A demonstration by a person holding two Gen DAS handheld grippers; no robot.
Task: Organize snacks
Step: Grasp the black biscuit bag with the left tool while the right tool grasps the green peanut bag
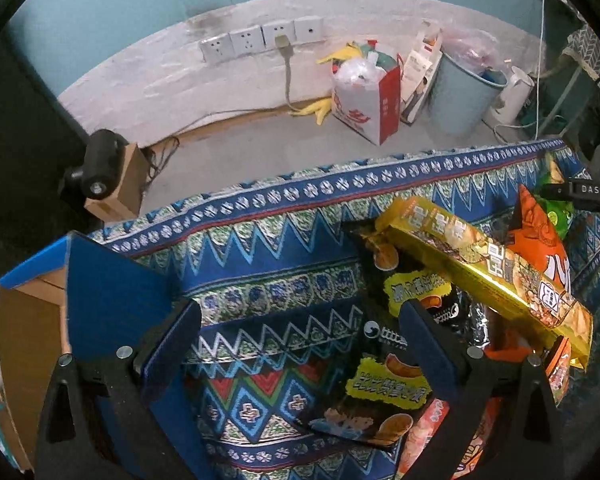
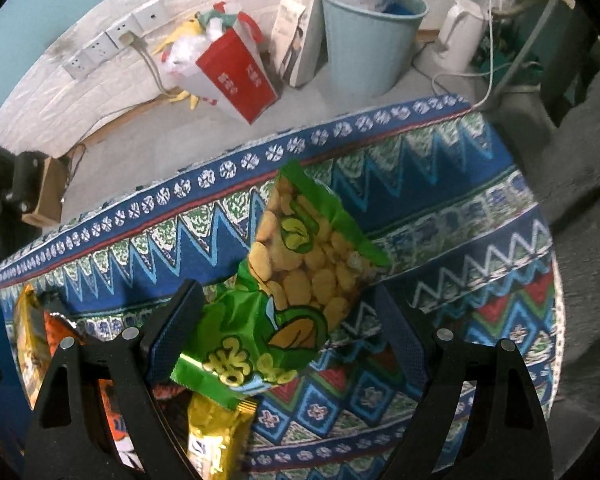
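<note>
Our right gripper [image 2: 288,312] is spread wide around the green peanut packet [image 2: 300,280] — our left gripper [image 1: 300,320] gapes empty, the gold snack box [image 1: 488,272] beyond its right finger.

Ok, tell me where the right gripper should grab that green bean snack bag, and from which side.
Grip the green bag at its flat lower sealed edge, nearest the right gripper, coming in from the near side. The middle bulges with beans, while that edge is thin and lies between the open fingers. It overlaps the gold packet, so lift clear.
</note>
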